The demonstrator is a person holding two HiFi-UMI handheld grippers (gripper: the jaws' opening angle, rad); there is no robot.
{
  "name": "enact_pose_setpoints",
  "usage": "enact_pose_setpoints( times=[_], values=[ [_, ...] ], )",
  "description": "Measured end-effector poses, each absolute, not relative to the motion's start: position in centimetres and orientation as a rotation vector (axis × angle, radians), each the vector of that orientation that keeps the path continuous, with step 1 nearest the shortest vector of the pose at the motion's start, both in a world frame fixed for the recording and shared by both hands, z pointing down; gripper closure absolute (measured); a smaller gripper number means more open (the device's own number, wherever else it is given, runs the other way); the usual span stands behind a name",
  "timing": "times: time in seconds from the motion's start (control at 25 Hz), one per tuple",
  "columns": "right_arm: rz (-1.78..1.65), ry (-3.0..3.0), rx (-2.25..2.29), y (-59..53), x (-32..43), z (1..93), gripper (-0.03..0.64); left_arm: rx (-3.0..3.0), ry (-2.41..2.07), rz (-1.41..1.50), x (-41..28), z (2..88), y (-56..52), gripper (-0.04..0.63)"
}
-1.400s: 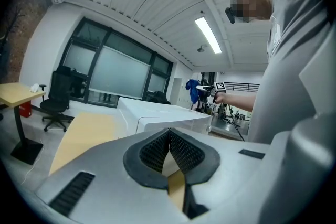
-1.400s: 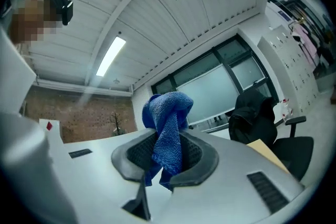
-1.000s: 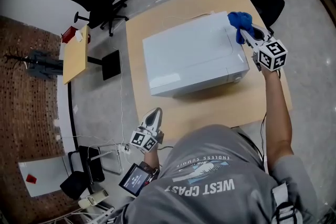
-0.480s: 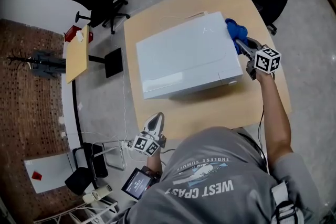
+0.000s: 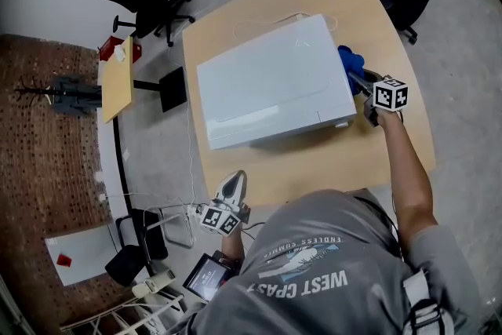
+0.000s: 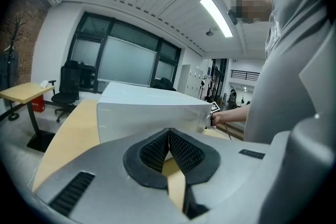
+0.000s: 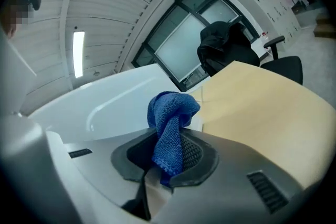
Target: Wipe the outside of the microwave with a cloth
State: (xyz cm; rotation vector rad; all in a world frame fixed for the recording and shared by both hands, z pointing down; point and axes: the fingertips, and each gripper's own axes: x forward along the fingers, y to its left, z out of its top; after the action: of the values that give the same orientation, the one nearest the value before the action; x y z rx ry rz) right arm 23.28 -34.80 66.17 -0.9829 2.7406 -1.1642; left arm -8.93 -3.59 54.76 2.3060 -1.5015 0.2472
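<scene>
Cloth [image 7: 171, 113] at the right side wall of the microwave [image 5: 271, 82]

Right gripper [image 5: 357, 79] is clamped on a narrow fold of the blue cloth, close against the white microwave on the table [image 5: 314, 161]; contact I cannot confirm. Left gripper [image 5: 232, 180], jaws together and empty, hangs off the near table edge. Risk, in my judgement: hard rubbing could pull the small fold out, and then bare jaws scrape the casing.
</scene>
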Motion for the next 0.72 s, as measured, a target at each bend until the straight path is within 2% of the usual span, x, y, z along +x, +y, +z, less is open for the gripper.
enact_pose_setpoints(
  times=[0.32,0.72],
  values=[
    [-1.355,2.729,-1.011,-33.9,23.5,72.6,0.537,2.289,-1.513,0.27,-8.5,54.7,-4.0,0.572],
    [-1.469,2.762,-1.01,-34.3,23.3,74.4,0.537,2.286,-1.512,0.26,-7.9,54.6,-4.2,0.572]
  ],
)
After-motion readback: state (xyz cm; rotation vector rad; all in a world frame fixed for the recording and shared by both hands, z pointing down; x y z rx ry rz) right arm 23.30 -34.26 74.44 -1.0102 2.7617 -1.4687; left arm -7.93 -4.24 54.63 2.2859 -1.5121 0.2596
